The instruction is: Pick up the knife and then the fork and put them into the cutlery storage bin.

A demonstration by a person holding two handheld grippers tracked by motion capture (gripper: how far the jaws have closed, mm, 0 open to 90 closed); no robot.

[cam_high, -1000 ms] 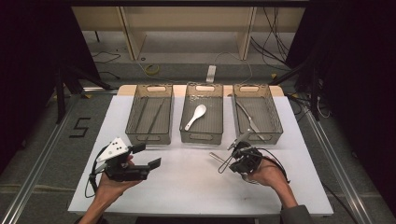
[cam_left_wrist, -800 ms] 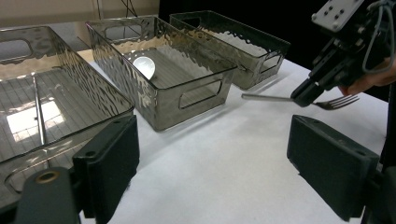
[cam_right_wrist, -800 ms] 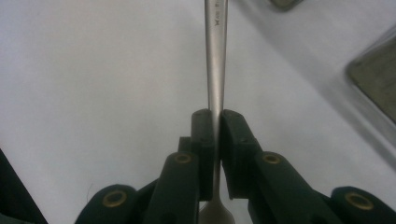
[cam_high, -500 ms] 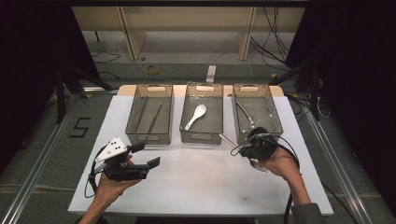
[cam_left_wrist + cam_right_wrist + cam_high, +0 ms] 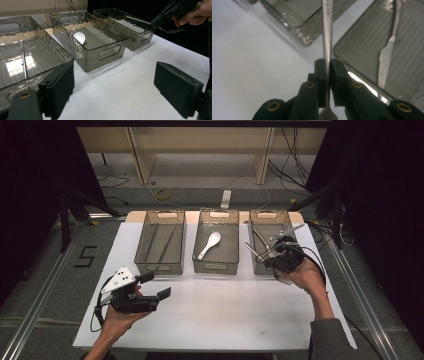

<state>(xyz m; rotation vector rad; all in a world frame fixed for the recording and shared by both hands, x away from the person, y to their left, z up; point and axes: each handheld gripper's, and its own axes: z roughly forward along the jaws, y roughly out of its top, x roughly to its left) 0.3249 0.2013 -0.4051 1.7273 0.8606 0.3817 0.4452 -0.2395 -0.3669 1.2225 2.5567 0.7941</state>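
Holding a thin metal utensil (image 5: 327, 30), the right gripper (image 5: 328, 66) has its two black jaws squeezed tight on the handle. In the right gripper view the long silver handle sticks straight up out of the jaws, and a wider bit of the utensil peeks out below them. Whether it is a fork or a spoon I cannot tell.

From the high view, the right gripper (image 5: 272, 251) hangs in the air over the front edge of the right bin (image 5: 260, 217), and the utensil (image 5: 254, 251) pokes out to the left, toward the middle bin (image 5: 218, 266). A knife (image 5: 387, 53) lies flat inside the right bin, just beside the held utensil but not touching it.

A white spoon (image 5: 208, 245) rests in the middle bin. The left bin (image 5: 161, 267) has long thin sticks in it.

The left gripper (image 5: 152, 286) sits low over the white table (image 5: 225, 315), near the left bin. Its jaws stand wide apart with nothing between them.
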